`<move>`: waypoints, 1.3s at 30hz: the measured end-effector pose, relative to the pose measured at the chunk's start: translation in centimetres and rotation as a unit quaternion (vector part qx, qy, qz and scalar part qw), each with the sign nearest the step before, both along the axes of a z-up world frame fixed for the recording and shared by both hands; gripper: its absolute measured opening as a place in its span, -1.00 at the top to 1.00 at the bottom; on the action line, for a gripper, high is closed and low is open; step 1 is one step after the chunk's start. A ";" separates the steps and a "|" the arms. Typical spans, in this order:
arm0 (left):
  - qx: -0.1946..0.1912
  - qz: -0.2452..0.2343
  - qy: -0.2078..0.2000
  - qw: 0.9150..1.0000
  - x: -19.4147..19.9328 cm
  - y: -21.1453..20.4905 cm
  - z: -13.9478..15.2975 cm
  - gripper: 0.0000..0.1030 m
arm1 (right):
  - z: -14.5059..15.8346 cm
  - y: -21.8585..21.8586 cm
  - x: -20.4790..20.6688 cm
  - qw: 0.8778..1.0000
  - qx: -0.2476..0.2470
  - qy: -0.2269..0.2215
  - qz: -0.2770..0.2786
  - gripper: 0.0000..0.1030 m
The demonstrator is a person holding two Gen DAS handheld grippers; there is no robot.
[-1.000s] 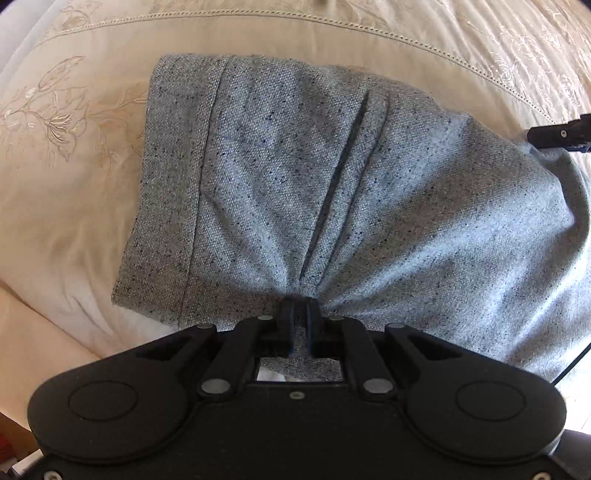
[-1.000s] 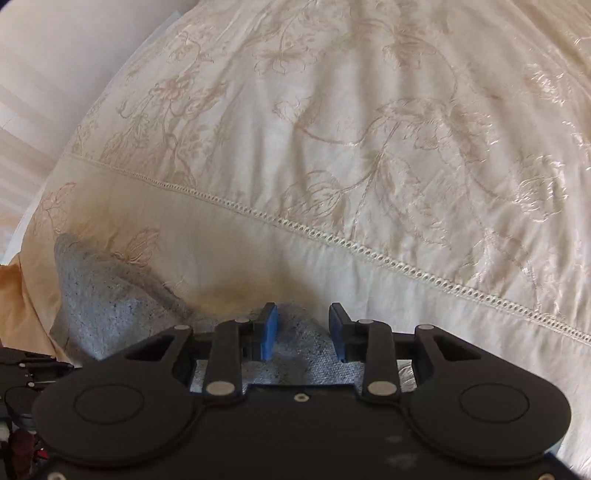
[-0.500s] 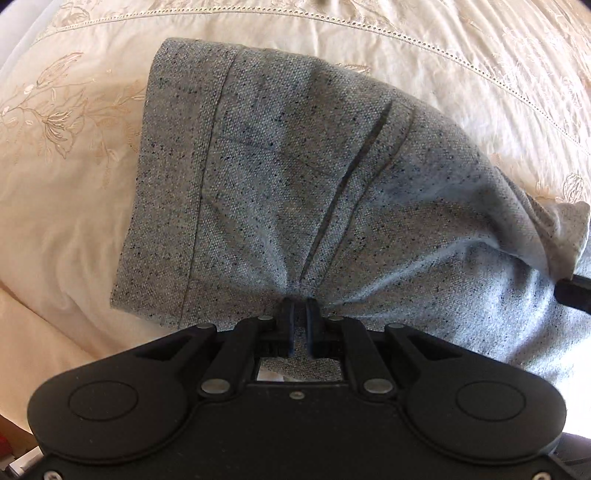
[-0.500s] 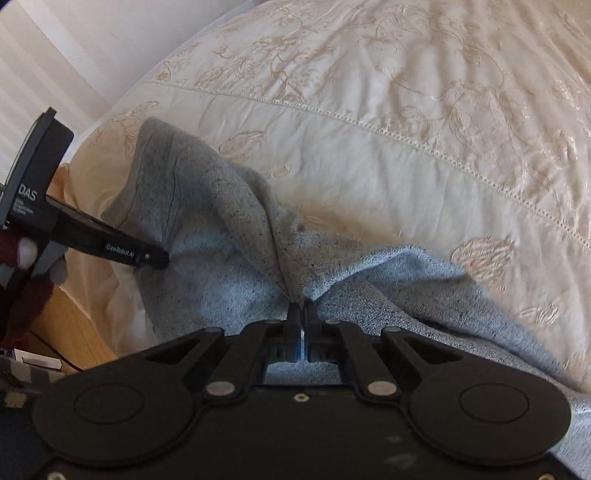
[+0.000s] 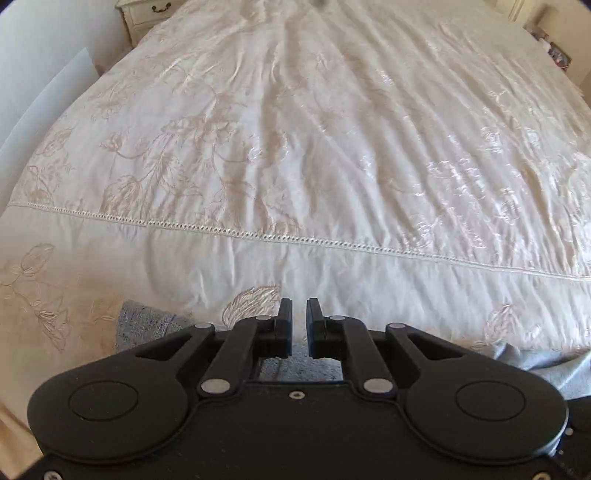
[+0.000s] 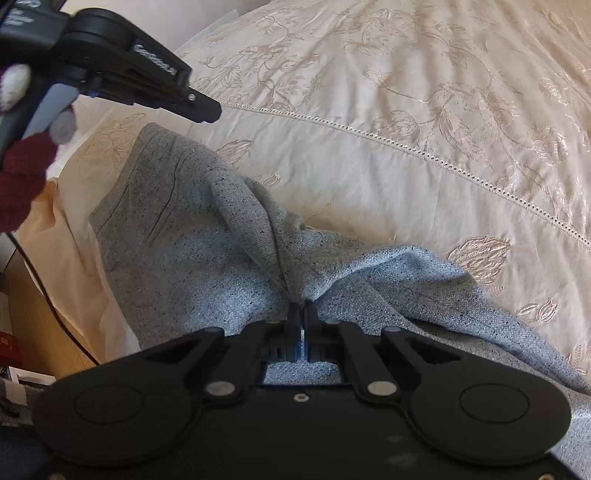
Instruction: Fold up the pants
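Note:
The grey speckled pants [image 6: 184, 229] lie bunched at the near edge of the bed. My right gripper [image 6: 303, 317] is shut on a raised fold of that cloth, which puckers into its fingers. My left gripper [image 5: 299, 319] hangs above the bed with a narrow gap between its fingers and nothing in it. Only grey corners of the pants [image 5: 147, 321] show under it in the left wrist view. The right wrist view has the left gripper [image 6: 207, 109] at the top left, raised clear of the pants and held by a hand in a dark red sleeve [image 6: 18, 177].
A cream embroidered bedspread [image 5: 295, 147] with a lace seam covers the bed. A white nightstand [image 5: 147, 11] stands at the far left corner. Wooden floor [image 6: 33, 325] and a black cable [image 6: 55, 314] lie left of the bed edge.
My left gripper has let go of the pants, risen and tipped up towards the far bed. My right gripper shut on a fold of the pants, then held still.

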State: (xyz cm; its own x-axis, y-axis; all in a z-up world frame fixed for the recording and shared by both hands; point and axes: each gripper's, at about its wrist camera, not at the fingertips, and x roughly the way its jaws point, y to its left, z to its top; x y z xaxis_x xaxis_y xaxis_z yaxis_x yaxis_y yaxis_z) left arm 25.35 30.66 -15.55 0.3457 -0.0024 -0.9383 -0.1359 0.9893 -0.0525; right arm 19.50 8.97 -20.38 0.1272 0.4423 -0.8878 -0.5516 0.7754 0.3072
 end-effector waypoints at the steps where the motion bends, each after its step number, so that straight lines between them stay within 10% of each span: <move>1: 0.002 0.006 0.016 1.000 0.0 0.3 -1.0 0.70 | 0.1 -0.1 0.0 1.000 0.001 -0.001 -0.002 0.94; 7: 0.006 0.006 0.049 0.999 -4.7 1.3 -5.1 0.70 | 0.3 -0.6 0.4 1.000 0.001 -0.005 -0.022 0.93; 16: 0.006 0.009 0.026 1.000 -5.2 1.2 -5.6 0.71 | 1.9 -2.0 2.5 0.998 0.021 0.000 -0.064 0.45; 28: 0.003 0.009 0.010 1.000 -5.7 1.4 -5.4 0.71 | 0.6 -1.7 8.2 0.993 0.061 0.077 -0.069 0.37; 33: -0.002 0.012 0.006 1.000 -5.9 1.6 -5.5 0.71 | -1.0 -0.4 9.3 0.986 0.075 0.134 -0.061 0.44; 34: -0.004 0.012 0.006 1.000 -6.0 1.7 -5.3 0.71 | -1.2 -0.1 9.3 0.986 0.071 0.140 -0.057 0.82; 39: 0.017 0.015 -0.078 0.997 -6.6 2.1 -1.0 0.68 | 1.2 -0.5 11.1 0.988 0.096 0.076 -0.096 0.91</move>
State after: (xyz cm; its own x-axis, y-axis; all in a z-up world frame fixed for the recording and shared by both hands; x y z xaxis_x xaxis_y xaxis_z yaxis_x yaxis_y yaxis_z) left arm 18.73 32.80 -16.57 0.4872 0.0413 -0.8723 -0.1575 0.9867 -0.0412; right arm 30.63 8.49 -19.23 0.0973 0.5855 -0.8048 -0.3367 0.7803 0.5270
